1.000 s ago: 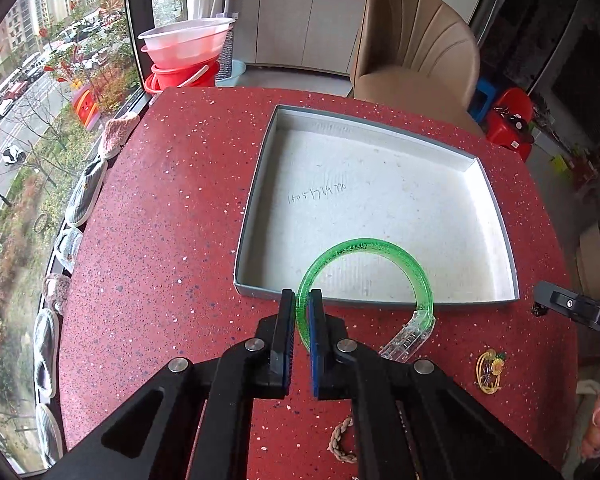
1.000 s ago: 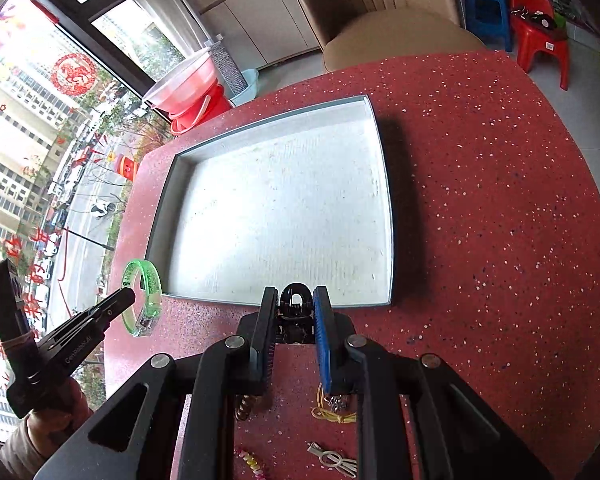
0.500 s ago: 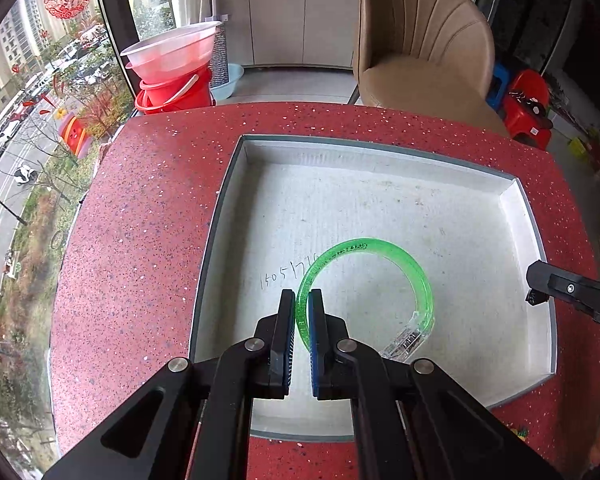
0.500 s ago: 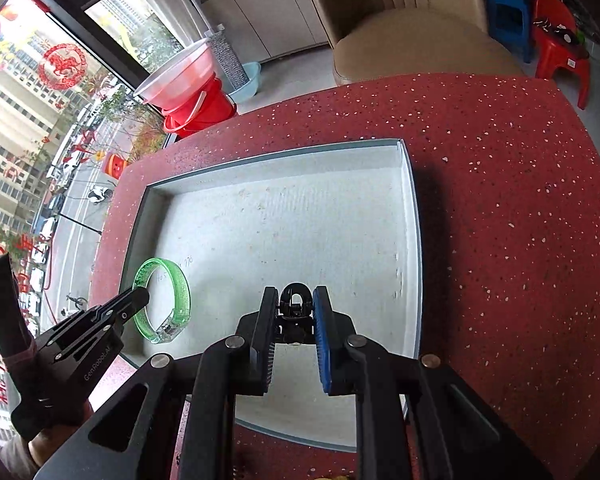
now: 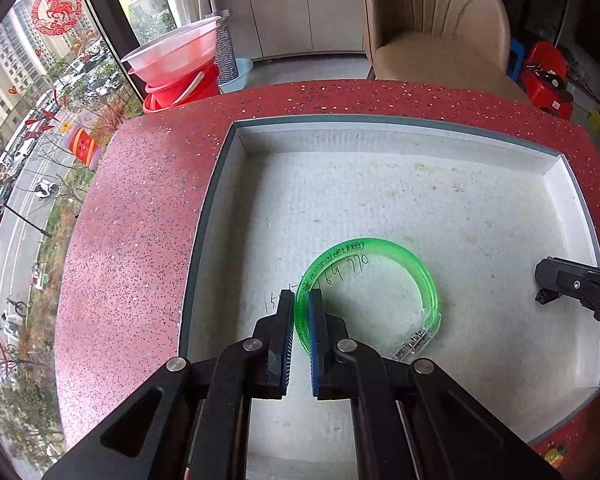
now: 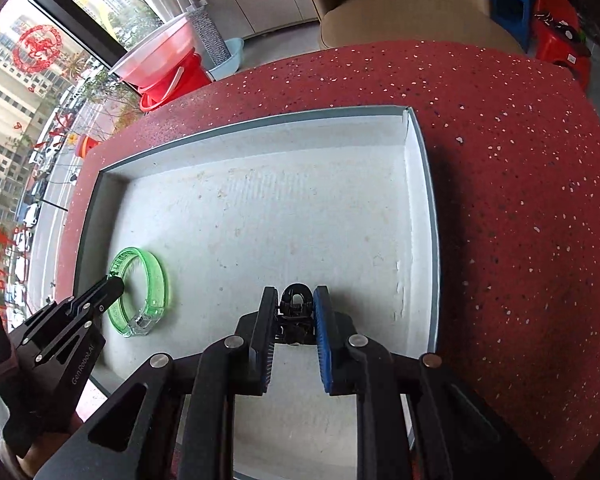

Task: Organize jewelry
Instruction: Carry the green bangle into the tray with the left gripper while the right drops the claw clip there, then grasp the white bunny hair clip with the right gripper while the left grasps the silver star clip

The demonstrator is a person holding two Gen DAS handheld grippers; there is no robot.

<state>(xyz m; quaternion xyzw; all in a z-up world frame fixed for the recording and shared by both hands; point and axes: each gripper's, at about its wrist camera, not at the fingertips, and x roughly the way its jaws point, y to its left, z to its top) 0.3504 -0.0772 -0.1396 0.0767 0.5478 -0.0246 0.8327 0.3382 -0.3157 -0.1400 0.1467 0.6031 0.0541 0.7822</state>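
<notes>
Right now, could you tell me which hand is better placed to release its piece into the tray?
Right. The right gripper's jaws have just been opening with the clip between them, low over the tray; the left gripper clamps the bangle.

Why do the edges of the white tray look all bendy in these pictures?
Left wrist view: the fisheye lens bows the shallow white cardboard tray. Right wrist view: it curves too, and the speckled red table bulges. Both are sharp and daylit.
</notes>
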